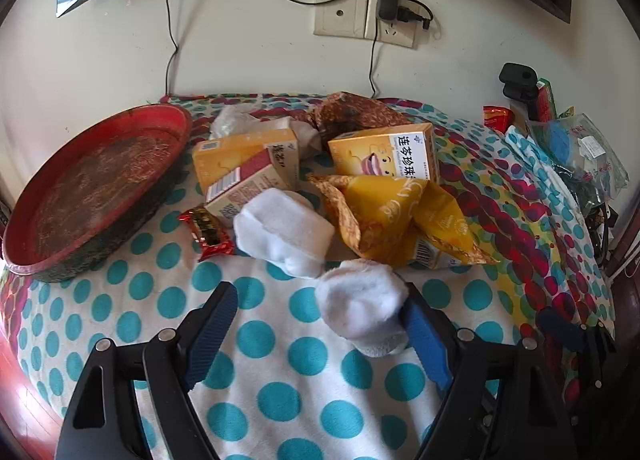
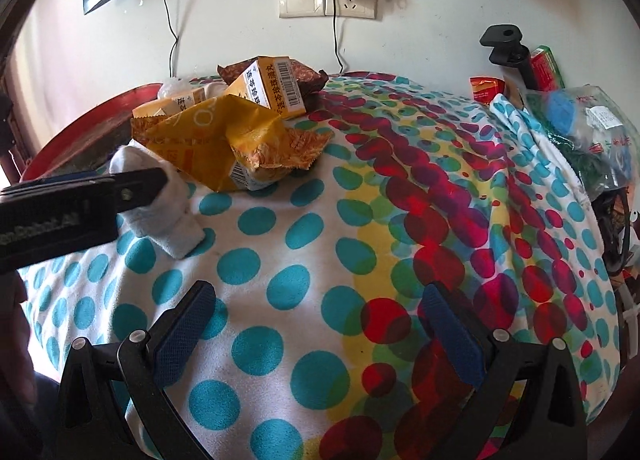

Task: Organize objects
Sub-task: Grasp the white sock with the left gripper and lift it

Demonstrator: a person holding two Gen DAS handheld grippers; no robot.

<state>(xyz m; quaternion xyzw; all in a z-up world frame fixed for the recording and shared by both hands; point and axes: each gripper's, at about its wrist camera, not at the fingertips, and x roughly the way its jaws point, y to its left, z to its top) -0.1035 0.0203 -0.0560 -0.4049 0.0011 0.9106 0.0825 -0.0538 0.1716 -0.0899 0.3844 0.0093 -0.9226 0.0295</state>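
A white sock [image 1: 362, 306] lies on the dotted cloth just inside my left gripper's [image 1: 320, 316] right finger; the jaws are wide open. A second white sock [image 1: 282, 234] lies a little farther off. Behind them are two yellow medicine boxes [image 1: 246, 159] [image 1: 386, 153], a crumpled yellow wrapper [image 1: 400, 219] and a red candy wrapper [image 1: 208, 234]. A red round tray [image 1: 96, 187] stands at the left. My right gripper [image 2: 316, 308] is open and empty over the cloth. In the right wrist view the left gripper [image 2: 80, 203] shows at the left, by a sock [image 2: 172, 219].
A dotted cloth [image 2: 280, 260] covers the surface, which backs onto a white wall with a socket and cables [image 1: 364, 15]. At the right edge lie a plastic bag of items [image 2: 592, 127], a black stand [image 2: 508, 43] and small packets.
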